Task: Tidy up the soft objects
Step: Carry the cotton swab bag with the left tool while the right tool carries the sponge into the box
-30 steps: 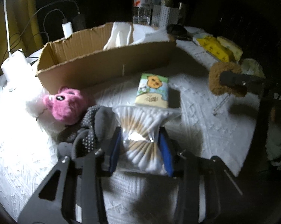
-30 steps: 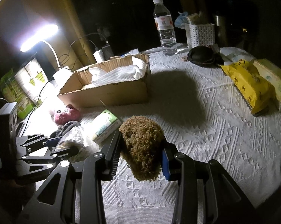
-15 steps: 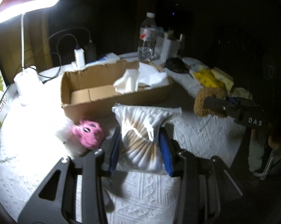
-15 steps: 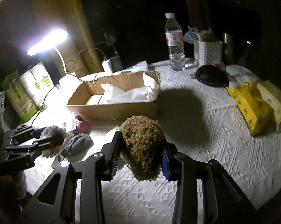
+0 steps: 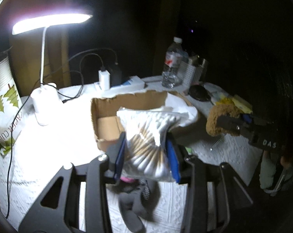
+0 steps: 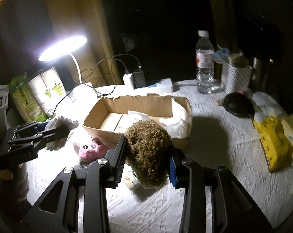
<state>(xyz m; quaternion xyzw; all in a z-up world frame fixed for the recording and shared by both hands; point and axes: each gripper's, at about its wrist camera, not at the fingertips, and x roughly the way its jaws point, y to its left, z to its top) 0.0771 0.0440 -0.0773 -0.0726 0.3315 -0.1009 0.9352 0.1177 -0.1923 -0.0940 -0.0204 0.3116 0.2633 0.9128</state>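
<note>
My left gripper [image 5: 146, 155] is shut on a clear bag of cotton swabs [image 5: 148, 136] and holds it in the air in front of the open cardboard box [image 5: 105, 110]. My right gripper [image 6: 147, 155] is shut on a brown fuzzy ball [image 6: 148, 153], held above the table in front of the box [image 6: 138, 104]. The box holds white tissue [image 6: 177, 116]. A pink plush toy [image 6: 92, 151] lies on the cloth left of the box. A grey glove [image 5: 134, 200] lies below the left gripper. A small tissue pack [image 6: 129, 180] shows under the ball.
A lit desk lamp [image 5: 49, 21] stands at the back left with chargers and cables [image 5: 105, 77]. A water bottle [image 6: 204, 62] and a white basket [image 6: 235, 77] stand behind the box. Yellow packets [image 6: 272, 143] and a black bowl [image 6: 237, 104] lie at the right.
Both grippers have risen and moved toward the box with their loads. The swab bag was lifted off the table; the pink toy, glove and tissue pack stayed behind.
</note>
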